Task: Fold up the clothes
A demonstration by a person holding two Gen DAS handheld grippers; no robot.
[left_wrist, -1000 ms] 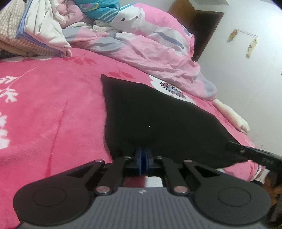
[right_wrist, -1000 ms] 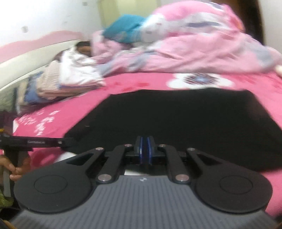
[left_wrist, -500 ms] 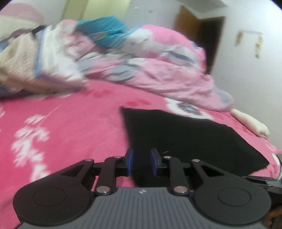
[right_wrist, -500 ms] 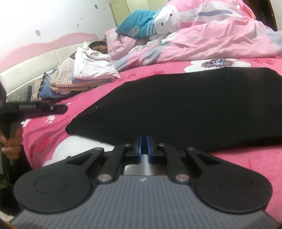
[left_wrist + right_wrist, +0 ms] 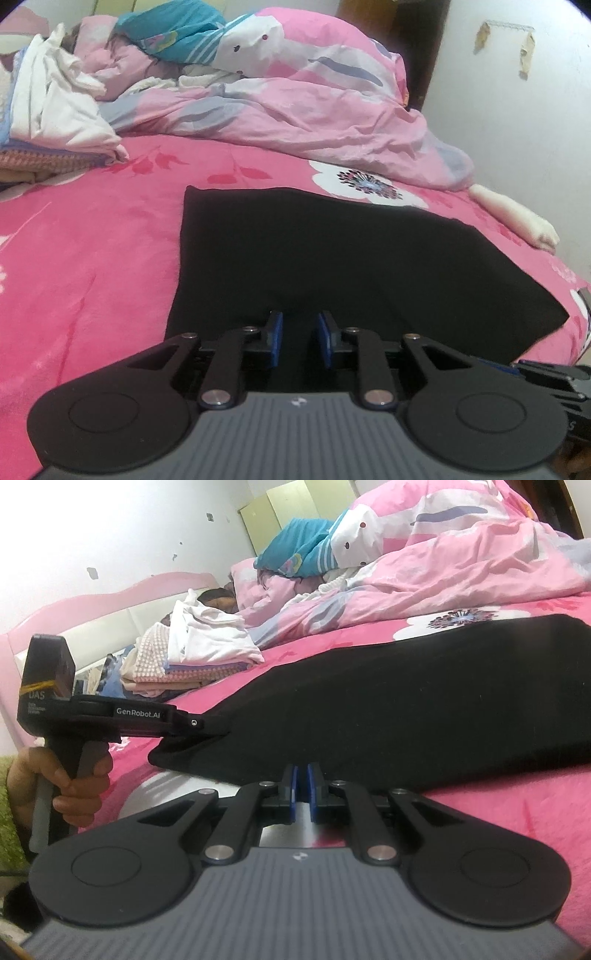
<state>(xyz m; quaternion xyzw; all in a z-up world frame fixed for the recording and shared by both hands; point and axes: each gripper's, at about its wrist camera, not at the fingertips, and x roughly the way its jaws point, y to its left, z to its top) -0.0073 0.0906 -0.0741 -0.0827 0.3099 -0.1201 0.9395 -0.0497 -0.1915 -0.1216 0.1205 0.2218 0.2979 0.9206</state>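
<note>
The black cloth (image 5: 351,258) lies flat on the pink bed sheet (image 5: 92,240), filling the middle of the left wrist view, and it looks folded over already. The left gripper (image 5: 298,339) sits at the near edge of the cloth at the bottom of that view. Its 2 blue pads (image 5: 275,339) stand a little apart and press on nothing, with the black cloth in the gap. The right gripper (image 5: 303,790) sits at the near edge of the cloth at the bottom middle of the right wrist view. Its pads are almost together, but it is hard to tell if they pinch the edge. A hand (image 5: 74,786) holds the left tool at the left of that view. If only 1 side gets lifted for the next fold, the cloth could drag and end up crooked. If the left pads close on just the top layer, the fold could come open. A weak pinch on the right could let the edge slip out. A big swing could also bump the pile of folded clothes (image 5: 192,661) at the middle left.
</note>
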